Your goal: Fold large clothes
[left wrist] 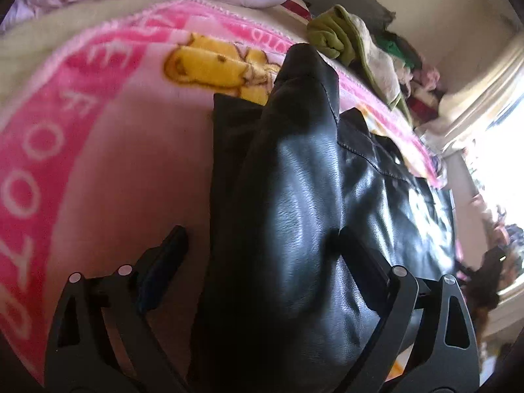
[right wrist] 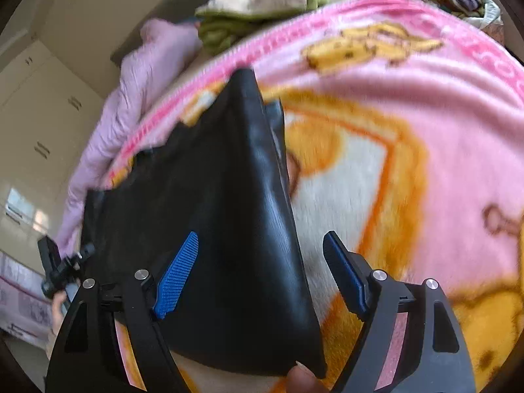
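1. Two fingers of the left gripper point(left wrist: 258, 255) stand spread, the black jacket point(left wrist: 294, 196) bunched between them toward 12 o'clock on the pink blanket point(left wrist: 98, 147), apparently ready for gathering.
2. Right gripper point(right wrist: 262, 275) fingers likewise spread around a raised jacket fold; a fingertip point(right wrist: 303, 380) touches its edge at 6 o'clock.

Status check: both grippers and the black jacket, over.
Left gripper open around black leather jacket. Right gripper open, jacket between fingers. Jacket on pink blanket; green clothes pile beyond.

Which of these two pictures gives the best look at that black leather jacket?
The left wrist view: the jacket fills the middle, showing seams, shine and its spread over the pink blanket. The right wrist view shows only one dark, blurred folded part.
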